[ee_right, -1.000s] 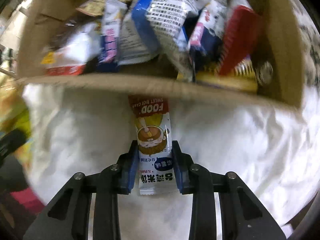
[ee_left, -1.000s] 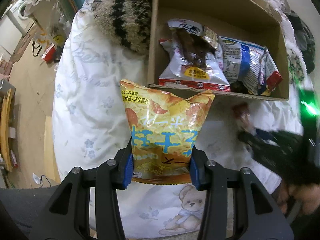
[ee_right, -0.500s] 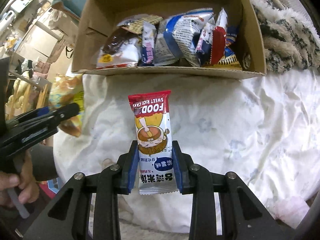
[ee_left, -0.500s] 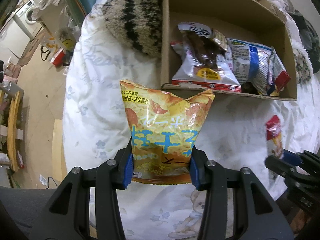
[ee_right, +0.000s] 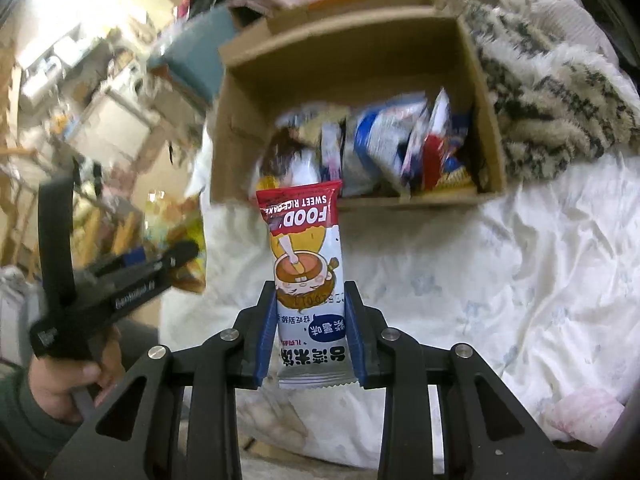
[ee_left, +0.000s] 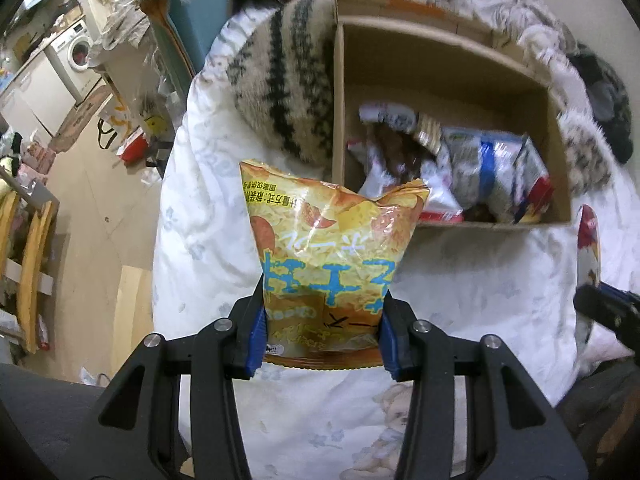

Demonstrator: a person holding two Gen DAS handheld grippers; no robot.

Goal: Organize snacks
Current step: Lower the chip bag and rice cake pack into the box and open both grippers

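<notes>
Two packets held above the bed: left gripper (ee_left: 322,334) fingers clamp the chip bag (ee_left: 328,264), right gripper (ee_right: 310,338) the rice-cake bar (ee_right: 306,280). Advise lowering each into the box (ee_left: 440,64) gaps before releasing.

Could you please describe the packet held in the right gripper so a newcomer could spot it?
In front of the cardboard box, the right gripper clamps a slim packet. Its red top reads "FOOD", unlike the wide yellow chip bag.
</notes>
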